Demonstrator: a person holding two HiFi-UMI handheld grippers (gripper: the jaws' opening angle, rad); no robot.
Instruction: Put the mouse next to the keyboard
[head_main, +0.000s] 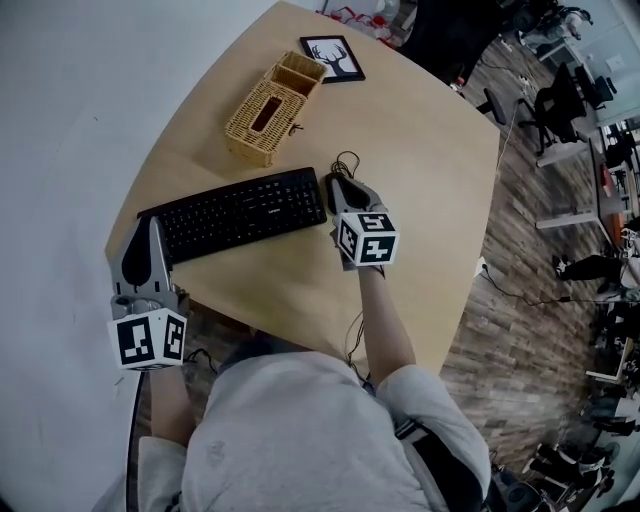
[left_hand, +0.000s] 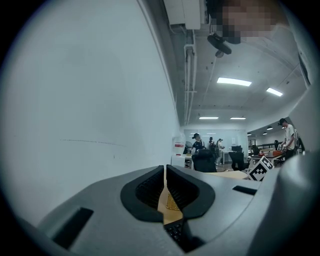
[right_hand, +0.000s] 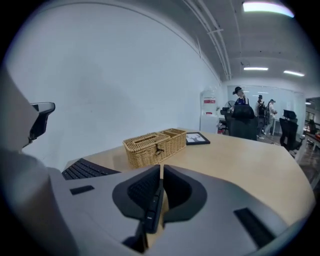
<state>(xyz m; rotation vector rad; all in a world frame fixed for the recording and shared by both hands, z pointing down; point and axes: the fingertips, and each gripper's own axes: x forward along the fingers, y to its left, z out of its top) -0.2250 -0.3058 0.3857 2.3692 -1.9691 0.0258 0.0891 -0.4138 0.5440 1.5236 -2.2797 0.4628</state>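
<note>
Right claw (head_main: 347, 188) sits just beside the end of the keyboard (head_main: 240, 212), its 2 jaws together. Only its own view lets us see the dark mouse (right_hand: 151, 207) through the slit. Left claw (head_main: 150, 228) is closed too.

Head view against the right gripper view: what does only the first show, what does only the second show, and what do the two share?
Only the head view: the left gripper, shut and empty by the keyboard's left end, the person's grey shirt and the wooden floor.
Only the right gripper view: the ceiling lights, people far across the room, and the jaws of the right gripper closed on the dark mouse.
Both: the table, the keyboard, the wicker basket and the framed picture.
</note>
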